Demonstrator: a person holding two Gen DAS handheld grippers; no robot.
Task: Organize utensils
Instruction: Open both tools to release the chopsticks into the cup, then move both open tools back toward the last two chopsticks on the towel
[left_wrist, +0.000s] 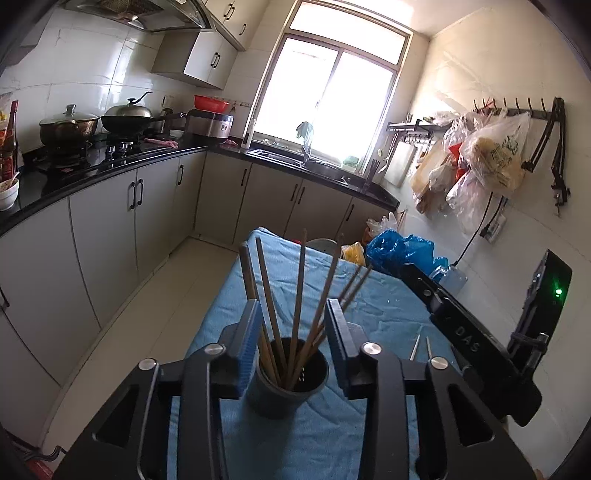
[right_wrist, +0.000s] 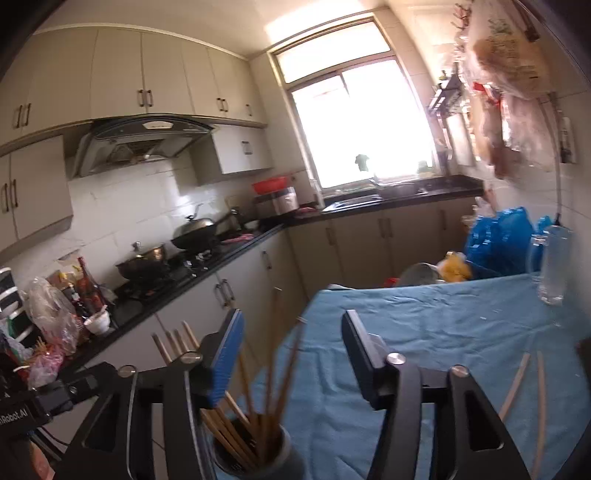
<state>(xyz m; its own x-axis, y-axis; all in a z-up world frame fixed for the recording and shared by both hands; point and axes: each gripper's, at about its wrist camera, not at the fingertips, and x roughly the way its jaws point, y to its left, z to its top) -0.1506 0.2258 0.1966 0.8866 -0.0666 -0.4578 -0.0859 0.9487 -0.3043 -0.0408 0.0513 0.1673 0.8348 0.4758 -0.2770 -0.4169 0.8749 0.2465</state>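
Observation:
A dark round utensil holder (left_wrist: 286, 387) stands on the blue cloth-covered table (left_wrist: 388, 317), with several wooden chopsticks (left_wrist: 297, 295) upright in it. My left gripper (left_wrist: 291, 314) is open, its jaws on either side of the holder and chopsticks, touching nothing. In the right wrist view the holder (right_wrist: 255, 458) is at the lower left with chopsticks (right_wrist: 273, 369) fanning up. My right gripper (right_wrist: 291, 325) is open and empty above the table, to the right of the holder. Two loose chopsticks (right_wrist: 528, 387) lie on the cloth at the right; they also show in the left wrist view (left_wrist: 421, 345).
The right gripper's black body (left_wrist: 480, 332) is close on the right of the left one. A clear plastic bottle (right_wrist: 552, 262) stands at the table's far right. Blue bags (left_wrist: 400, 251) sit beyond the table. A black counter (left_wrist: 110, 166) with pots runs along the left.

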